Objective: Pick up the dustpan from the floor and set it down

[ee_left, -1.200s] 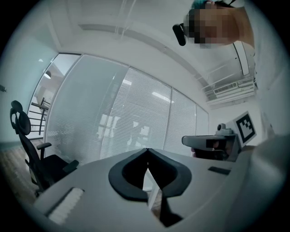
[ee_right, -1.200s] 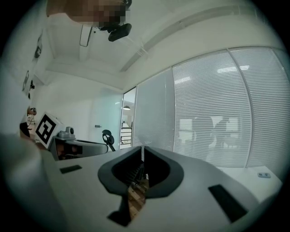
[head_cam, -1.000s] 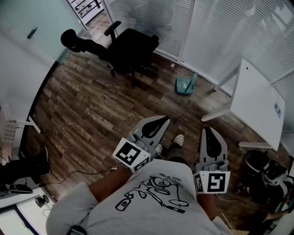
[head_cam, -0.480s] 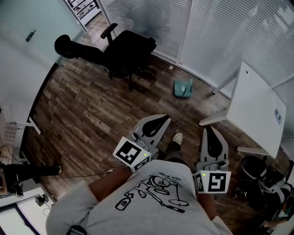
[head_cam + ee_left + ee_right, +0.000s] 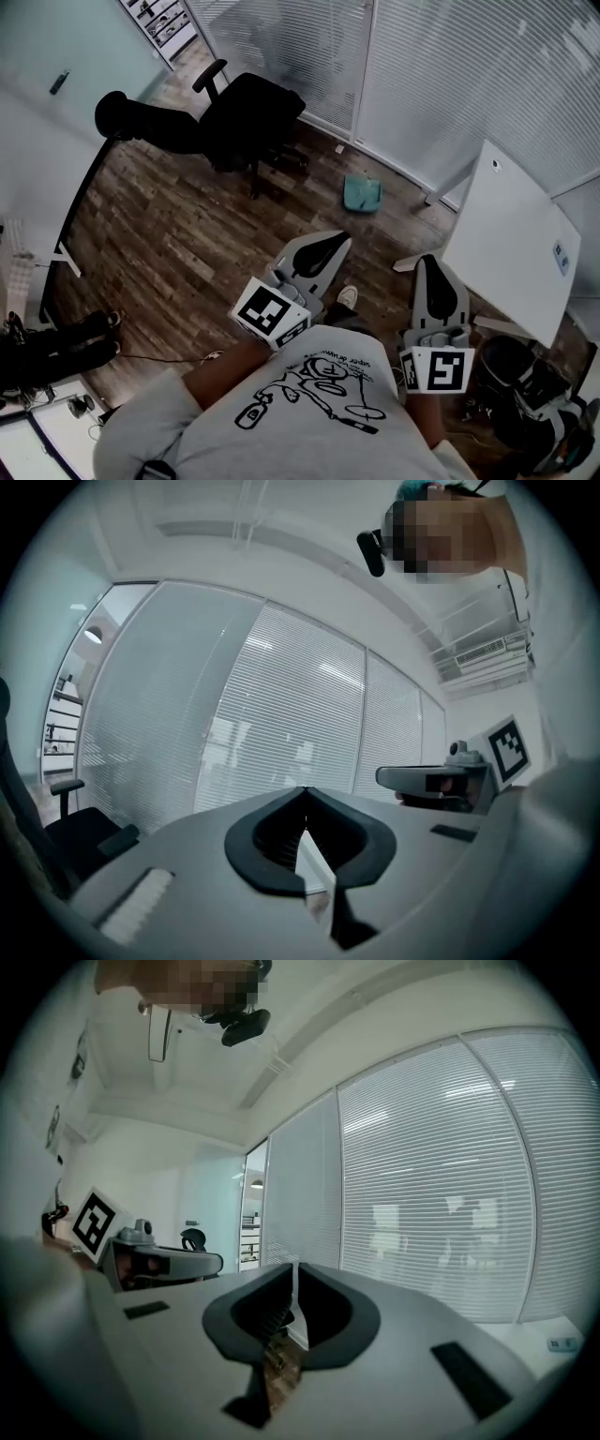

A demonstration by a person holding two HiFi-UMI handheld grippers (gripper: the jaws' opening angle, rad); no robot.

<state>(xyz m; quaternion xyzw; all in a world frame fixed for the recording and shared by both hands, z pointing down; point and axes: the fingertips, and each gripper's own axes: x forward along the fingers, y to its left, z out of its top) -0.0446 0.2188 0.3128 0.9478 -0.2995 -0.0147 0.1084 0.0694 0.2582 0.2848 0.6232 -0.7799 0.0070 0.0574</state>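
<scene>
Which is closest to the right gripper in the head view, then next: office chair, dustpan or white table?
1. white table, just right of the right gripper.
2. dustpan, on the floor ahead.
3. office chair, far upper left.

The floor [image 5: 169, 225] is dark wood-look plank, matt and grainy. At twelve o'clock the dustpan [image 5: 362, 193] looks like smooth teal plastic. The surface [image 5: 511, 234] at three o'clock is white, smooth and matt. The left claw [image 5: 337, 242] and right claw [image 5: 427, 262] have matt grey plastic shells with black ribbed pads. The shirt [image 5: 281, 431] is grey cloth.
</scene>
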